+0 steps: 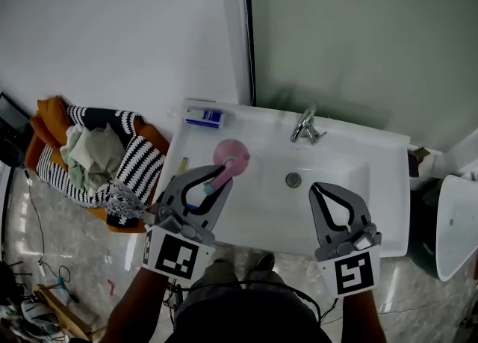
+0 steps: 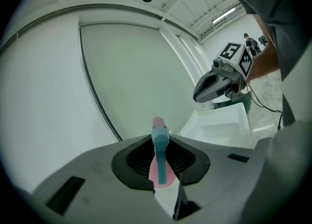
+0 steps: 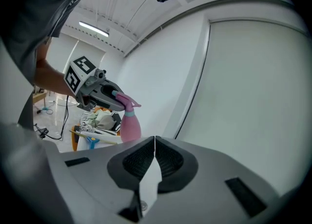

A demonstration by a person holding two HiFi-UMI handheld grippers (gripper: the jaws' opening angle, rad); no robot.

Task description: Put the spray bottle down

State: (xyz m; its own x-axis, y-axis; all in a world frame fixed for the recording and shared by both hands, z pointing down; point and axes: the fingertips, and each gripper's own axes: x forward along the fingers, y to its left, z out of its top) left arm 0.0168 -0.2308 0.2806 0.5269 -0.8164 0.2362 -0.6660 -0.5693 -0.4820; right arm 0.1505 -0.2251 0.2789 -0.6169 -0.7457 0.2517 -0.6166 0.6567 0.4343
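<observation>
An orange basket (image 1: 43, 121) is sitting on the floor at the far left, with crumpled clothes (image 1: 93, 156) and striped cloth piling up in it; the right gripper view is also catching it low in the distance, behind the bottle. A small blue-and-white pack (image 1: 205, 117) is lying flat on the back left corner of the white sink (image 1: 377, 156).

The left gripper (image 1: 218, 178) is reaching over the sink's left side, its marker cube (image 1: 178, 254) showing nearest the person; its jaws are clamping the pink spray bottle (image 1: 230, 152) by the head; the left gripper view is showing the teal trigger piece and the pink neck of the bottle (image 2: 159, 142) pinched between the dark pads. The bottle is standing upright just inside the sink's left edge, body hanging below the jaws; the right gripper view is showing it (image 3: 130, 125) upright too, teal collar on top, with the left gripper (image 3: 114, 102) closing on its nozzle; its base is hiding behind the right gripper's body there, so whether it is touching the sink cannot be told.

Further right, the chrome faucet (image 1: 306, 125) is sitting at the back rim and the drain (image 1: 293, 179) is lying in the middle of the bowl; both are well apart from the bottle.

The right gripper (image 1: 321, 188) is hovering over the bowl's right half, gripping nothing; its own view is showing the two pads (image 3: 168, 162) pressing together at the tips. A rounded white fixture (image 1: 455, 222) is standing on the floor at the far right.
</observation>
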